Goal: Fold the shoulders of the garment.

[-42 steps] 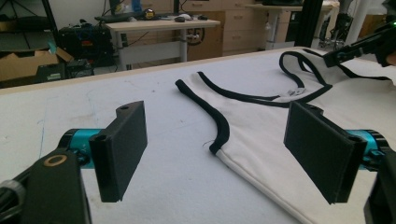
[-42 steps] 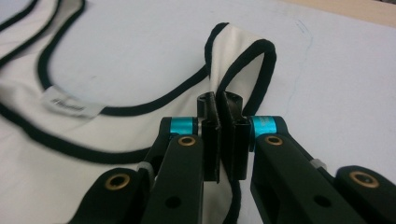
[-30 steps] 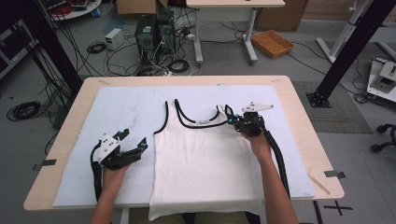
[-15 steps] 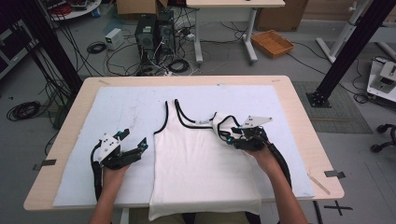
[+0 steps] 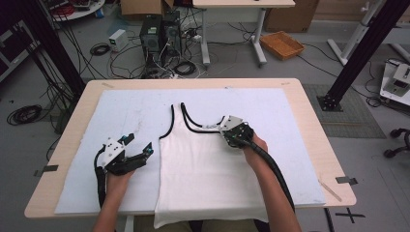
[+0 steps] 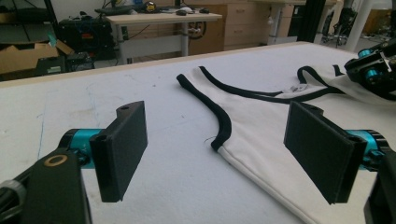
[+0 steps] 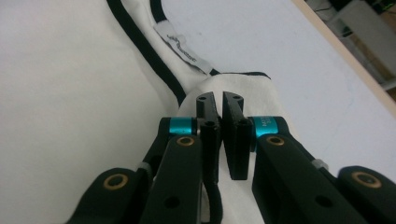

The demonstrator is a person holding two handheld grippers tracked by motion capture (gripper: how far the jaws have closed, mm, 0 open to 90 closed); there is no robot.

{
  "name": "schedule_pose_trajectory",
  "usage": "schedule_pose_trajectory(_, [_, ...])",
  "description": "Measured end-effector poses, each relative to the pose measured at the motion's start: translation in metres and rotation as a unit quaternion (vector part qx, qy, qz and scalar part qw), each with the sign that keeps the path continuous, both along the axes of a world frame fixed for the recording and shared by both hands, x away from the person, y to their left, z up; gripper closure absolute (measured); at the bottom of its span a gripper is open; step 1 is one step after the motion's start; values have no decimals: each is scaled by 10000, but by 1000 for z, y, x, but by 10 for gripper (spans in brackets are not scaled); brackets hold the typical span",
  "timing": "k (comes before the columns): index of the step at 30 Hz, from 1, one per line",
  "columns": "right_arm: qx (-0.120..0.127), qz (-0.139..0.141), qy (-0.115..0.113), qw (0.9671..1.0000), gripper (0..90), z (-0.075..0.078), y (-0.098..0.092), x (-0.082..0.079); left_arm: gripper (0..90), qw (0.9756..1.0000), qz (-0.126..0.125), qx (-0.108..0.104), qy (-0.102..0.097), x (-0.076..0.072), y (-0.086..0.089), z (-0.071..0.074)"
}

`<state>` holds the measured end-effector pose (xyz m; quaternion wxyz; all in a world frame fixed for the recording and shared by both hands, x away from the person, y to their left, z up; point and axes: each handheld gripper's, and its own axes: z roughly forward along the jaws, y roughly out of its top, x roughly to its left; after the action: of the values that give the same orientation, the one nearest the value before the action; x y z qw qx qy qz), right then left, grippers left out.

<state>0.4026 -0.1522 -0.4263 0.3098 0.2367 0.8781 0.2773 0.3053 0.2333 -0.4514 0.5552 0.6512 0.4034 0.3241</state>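
White sleeveless cotton top w/ black trim lies flat on the white-covered worktop, centre-front. Right gripper: fingers just closed, pinching the top's folded-over right strap. Left gripper w/ fingers wide open, just beside the top's left edge, holding nothing.

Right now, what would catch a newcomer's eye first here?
A white tank top with black trim lies flat mid-table on a pale sheet. The right gripper is shut on a folded-over shoulder strap near the neckline, while the left gripper waits open beside the top's left edge.
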Motion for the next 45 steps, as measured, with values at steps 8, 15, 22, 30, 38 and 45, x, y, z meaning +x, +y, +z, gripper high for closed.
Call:
schedule_pose_trajectory(8, [1275, -142, 91, 9917, 872, 19, -41, -7, 216, 10000, -2, 12, -13, 0, 0, 0])
schedule_pose_trajectory(15, [2171, 423, 169, 9751, 871, 25, -82, -40, 216, 10000, 25, 9, 10, 0, 0, 0])
schedule_pose_trajectory(22, [2396, 1217, 592, 9614, 871, 19, -99, -68, 217, 10000, 29, 15, 1, 0, 0, 0])
schedule_pose_trajectory(30, [2227, 1805, 1390, 9479, 868, 9, -110, -84, 217, 10000, 35, 24, -4, 0, -1, 0])
schedule_pose_trajectory(38, [2237, 1166, 1143, 9609, 645, 8, -111, -83, 217, 10000, 32, 69, -8, 0, -1, 0])
schedule_pose_trajectory(45, [1846, 1136, 933, 9717, 653, -2, -79, -84, 225, 9999, 37, 78, 92, 2, -2, 1])
